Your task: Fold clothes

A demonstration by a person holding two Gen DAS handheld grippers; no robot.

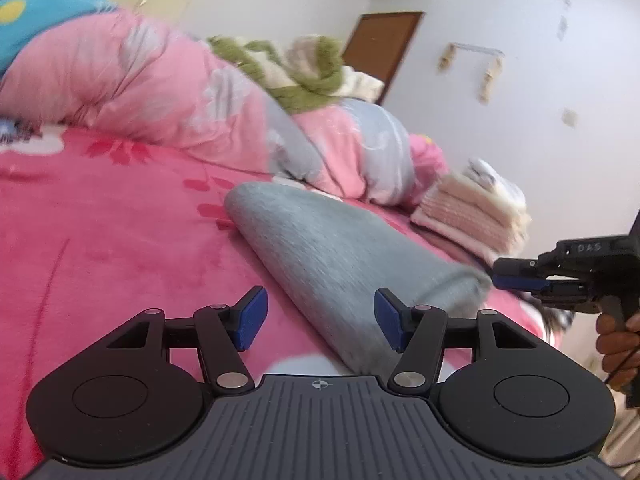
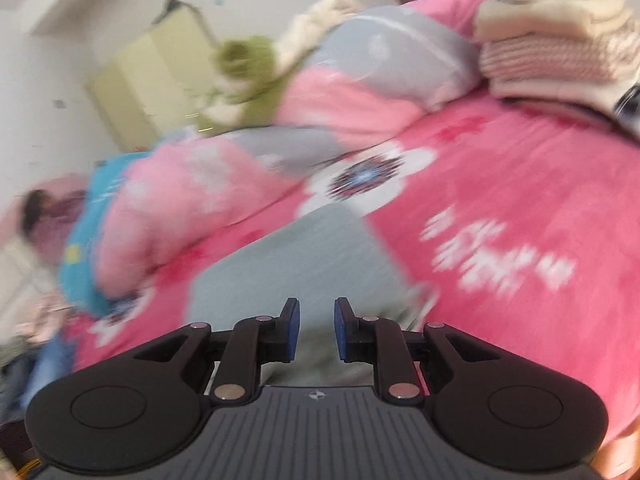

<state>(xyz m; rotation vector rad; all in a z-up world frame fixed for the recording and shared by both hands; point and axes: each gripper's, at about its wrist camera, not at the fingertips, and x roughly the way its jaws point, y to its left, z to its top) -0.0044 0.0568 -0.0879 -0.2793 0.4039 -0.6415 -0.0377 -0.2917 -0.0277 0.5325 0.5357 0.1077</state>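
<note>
A grey folded garment (image 1: 332, 240) lies as a long strip on the pink flowered bedspread (image 1: 100, 240). Its near end runs in between the fingers of my left gripper (image 1: 320, 318), which is open just above it; the blue pads do not press the cloth. My right gripper (image 1: 498, 276), held by a hand (image 1: 616, 344), points at the garment's right end. In the right wrist view, which is blurred, the right gripper (image 2: 317, 332) hovers over the same grey garment (image 2: 304, 264). Its pads stand a narrow gap apart with nothing pinched.
A bunched pink and grey quilt (image 1: 160, 80) fills the back of the bed, with a green and cream fuzzy garment (image 1: 296, 68) on top. A stack of folded clothes (image 1: 476, 208) sits at the far right corner. A blue blanket (image 1: 40, 12) lies at far left.
</note>
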